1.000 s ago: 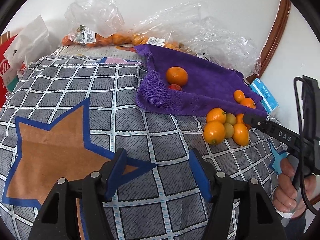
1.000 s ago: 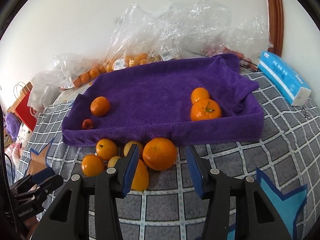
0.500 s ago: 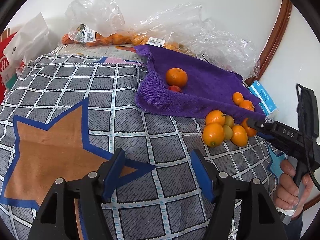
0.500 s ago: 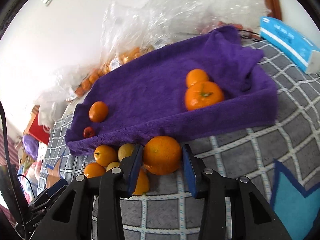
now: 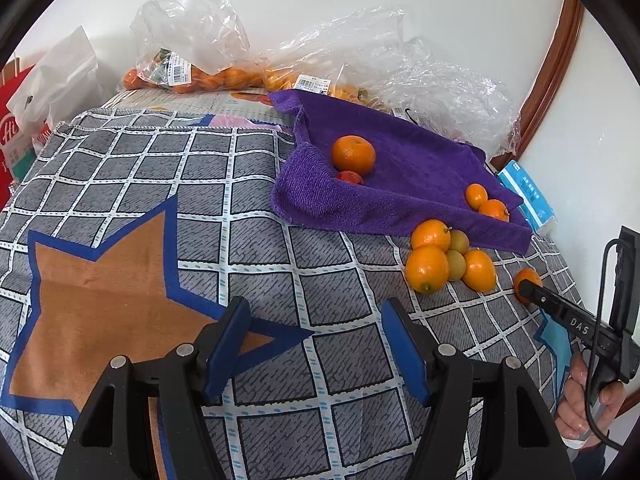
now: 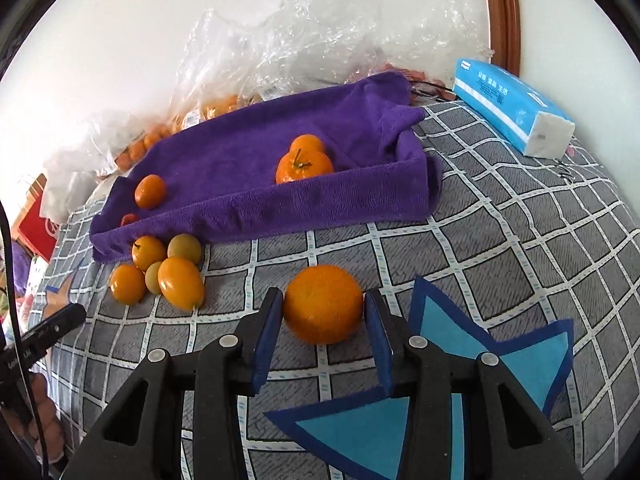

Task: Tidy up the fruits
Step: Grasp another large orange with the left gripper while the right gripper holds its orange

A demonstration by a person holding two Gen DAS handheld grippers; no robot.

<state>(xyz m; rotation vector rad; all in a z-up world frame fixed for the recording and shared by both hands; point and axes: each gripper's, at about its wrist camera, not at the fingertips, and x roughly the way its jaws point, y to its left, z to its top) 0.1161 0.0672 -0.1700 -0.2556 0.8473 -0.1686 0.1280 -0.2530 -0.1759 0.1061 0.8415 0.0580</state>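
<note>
A purple towel (image 6: pixel 248 160) folded into a tray holds two oranges (image 6: pixel 304 164) at the right, plus an orange (image 6: pixel 150 191) and a small red fruit (image 5: pixel 349 177) at the left. Several oranges and small yellow-green fruits form a pile (image 6: pixel 160 272) in front of the towel. A large orange (image 6: pixel 323 308) rests on the checked cloth to the right of the pile, between the blue pads of my right gripper (image 6: pixel 323 300). Both pads touch its sides while the jaws are opening. My left gripper (image 5: pixel 315 308) hangs open over the cloth's star pattern, nothing in it.
Clear plastic bags of oranges (image 5: pixel 192 76) lie along the wall behind the towel. A blue tissue pack (image 6: pixel 512 108) sits right of the towel. A red bag (image 5: pixel 12 136) and a white bag stand at the far left. A person's hand (image 5: pixel 580 400) holds the right gripper.
My right gripper closed its pads around the large orange and drew it away from the pile and the towel's front edge, toward the camera. The left gripper stayed put.
</note>
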